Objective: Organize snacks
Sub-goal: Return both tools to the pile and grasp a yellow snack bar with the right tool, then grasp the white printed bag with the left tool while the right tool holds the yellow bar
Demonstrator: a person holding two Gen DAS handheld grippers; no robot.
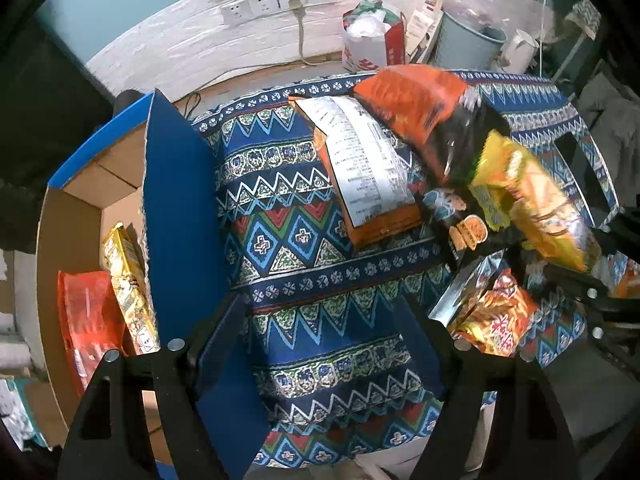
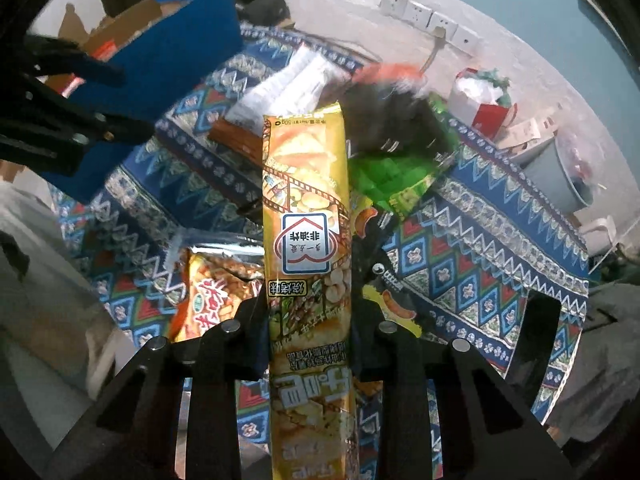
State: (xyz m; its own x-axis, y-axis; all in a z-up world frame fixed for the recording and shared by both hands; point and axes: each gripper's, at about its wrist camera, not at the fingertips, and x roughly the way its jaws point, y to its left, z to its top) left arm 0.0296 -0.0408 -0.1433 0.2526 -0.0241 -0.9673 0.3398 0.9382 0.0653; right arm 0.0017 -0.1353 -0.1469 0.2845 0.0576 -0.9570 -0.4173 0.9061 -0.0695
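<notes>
My right gripper (image 2: 308, 320) is shut on a long yellow snack packet (image 2: 304, 216) and holds it above the patterned tablecloth (image 2: 472, 248); the same packet shows in the left wrist view (image 1: 532, 204). My left gripper (image 1: 320, 320) is open and empty, over the cloth (image 1: 288, 216) beside a blue cardboard box (image 1: 176, 208). The box holds an orange packet (image 1: 88, 320) and a yellow packet (image 1: 128, 280). An orange and black bag (image 1: 424, 112), a white-backed orange packet (image 1: 360, 160) and an orange noodle snack bag (image 1: 496, 316) lie on the cloth.
A green bag (image 2: 396, 176) lies under a dark blurred bag (image 2: 392, 120). Behind the table are wall sockets (image 1: 276, 2), a red and white bag (image 1: 372, 44), a grey bin (image 1: 468, 44) and a white kettle (image 1: 516, 52).
</notes>
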